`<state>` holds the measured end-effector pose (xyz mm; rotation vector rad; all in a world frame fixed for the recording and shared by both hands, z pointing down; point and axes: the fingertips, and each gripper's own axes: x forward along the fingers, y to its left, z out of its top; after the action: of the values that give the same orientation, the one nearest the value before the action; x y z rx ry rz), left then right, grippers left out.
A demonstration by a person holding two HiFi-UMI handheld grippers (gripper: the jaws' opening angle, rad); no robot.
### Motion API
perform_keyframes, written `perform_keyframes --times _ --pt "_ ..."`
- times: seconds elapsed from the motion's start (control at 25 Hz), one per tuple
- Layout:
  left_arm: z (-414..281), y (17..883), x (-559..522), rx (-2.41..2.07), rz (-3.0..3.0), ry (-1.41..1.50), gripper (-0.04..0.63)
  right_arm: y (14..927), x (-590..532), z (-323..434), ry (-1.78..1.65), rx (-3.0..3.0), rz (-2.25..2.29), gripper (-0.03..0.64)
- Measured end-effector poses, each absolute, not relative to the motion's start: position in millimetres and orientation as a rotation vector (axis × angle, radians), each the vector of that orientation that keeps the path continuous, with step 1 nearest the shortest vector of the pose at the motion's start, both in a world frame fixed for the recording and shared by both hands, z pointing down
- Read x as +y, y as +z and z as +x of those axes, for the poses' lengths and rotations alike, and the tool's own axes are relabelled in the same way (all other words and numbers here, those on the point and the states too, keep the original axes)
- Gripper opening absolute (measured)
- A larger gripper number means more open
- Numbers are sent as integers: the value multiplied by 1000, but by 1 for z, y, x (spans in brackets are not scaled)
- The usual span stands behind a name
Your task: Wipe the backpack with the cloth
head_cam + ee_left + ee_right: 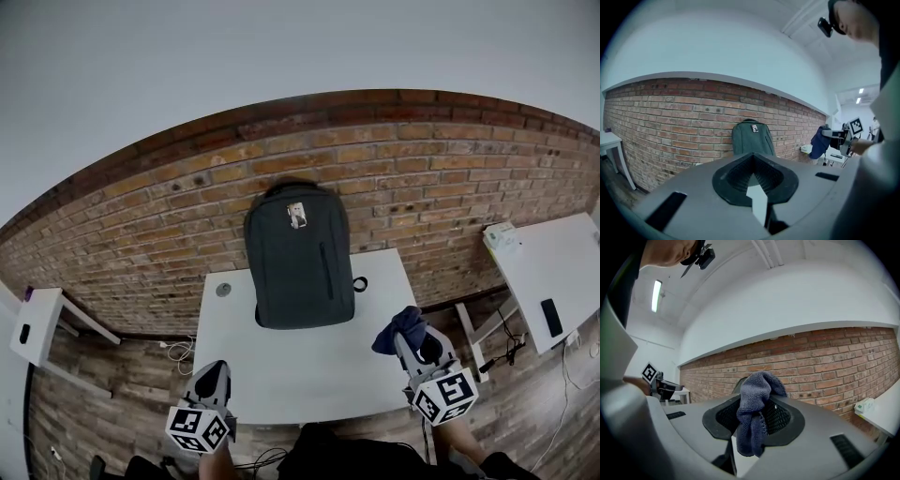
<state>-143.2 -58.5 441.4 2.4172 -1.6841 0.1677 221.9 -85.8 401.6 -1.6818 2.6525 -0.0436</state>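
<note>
Both tongs were held low at the near edge of the white surface (309,361), one on each side. The left tongs (214,373) were pressed together, with nothing between them. The right tongs (411,339) were squeezed on a dark blue cloth (757,390). The cloth was bunched up. Part of it puffed up above the tips, and part of it hung down between them.

The backpack (298,253) was dark grey. It stood up straight at the far edge of the surface, with its back to the red brick wall (169,216). It had a small tag near its top and a long zip down its front. A little black ring (359,284) stuck out at its lower right side. The backpack was well apart from both tongs, and the cloth was not touching it.

A small grey round spot (223,290) sat on the surface, just to the left of the backpack.

Another white table (553,248) stood off to the right, with a flat black thing (551,317) lying on it. A smaller white table (33,323) stood off to the left by the wall. The floor (112,394) was made of brown wood. A white cable (178,349) lay on it by the wall.
</note>
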Motion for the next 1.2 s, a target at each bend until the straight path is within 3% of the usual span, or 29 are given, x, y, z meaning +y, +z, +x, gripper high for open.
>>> perform_keyframes --times 1.2 --pt "-216 449 -233 -1407 2538 169 -3 398 -221 108 -78 2607 -1826 106"
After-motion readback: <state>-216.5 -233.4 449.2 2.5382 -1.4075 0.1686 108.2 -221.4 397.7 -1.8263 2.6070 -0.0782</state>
